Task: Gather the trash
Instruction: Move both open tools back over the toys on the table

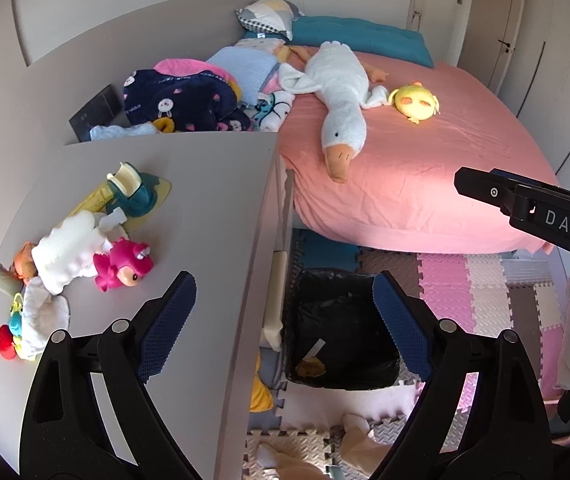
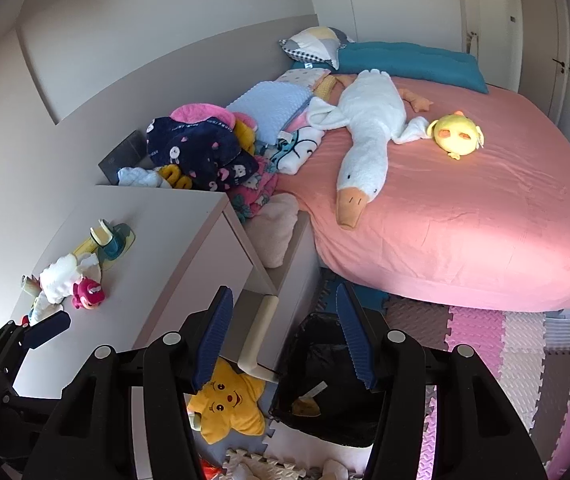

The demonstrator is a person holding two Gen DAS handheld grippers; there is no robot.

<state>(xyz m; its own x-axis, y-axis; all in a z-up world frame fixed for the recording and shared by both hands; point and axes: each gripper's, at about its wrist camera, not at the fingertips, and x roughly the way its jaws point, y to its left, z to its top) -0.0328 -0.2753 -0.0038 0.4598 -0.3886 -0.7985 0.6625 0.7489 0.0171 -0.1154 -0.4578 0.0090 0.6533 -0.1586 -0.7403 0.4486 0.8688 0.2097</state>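
Note:
A bin with a black liner point(image 1: 337, 320) stands on the floor between the dresser and the bed. Inside it lie a brown scrap point(image 1: 311, 368) and a white strip point(image 1: 319, 347). My left gripper point(image 1: 285, 324) hangs above the bin, open, with nothing between its blue pads point(image 1: 169, 320). The right wrist view shows the same bin point(image 2: 325, 420), the scrap point(image 2: 307, 406) and the strip point(image 2: 317, 390). My right gripper point(image 2: 285, 336) is also open and empty over the bin's near-left side. The left gripper's pad point(image 2: 47, 328) shows at the lower left there.
The grey dresser top point(image 1: 189, 216) carries a pink toy point(image 1: 125, 266), a white plush and small toys. An open drawer point(image 2: 281, 240) juts toward the bed point(image 2: 465, 208), which holds a goose plush point(image 2: 369, 136). A yellow star plush point(image 2: 229, 404) lies on the foam mats point(image 2: 481, 340).

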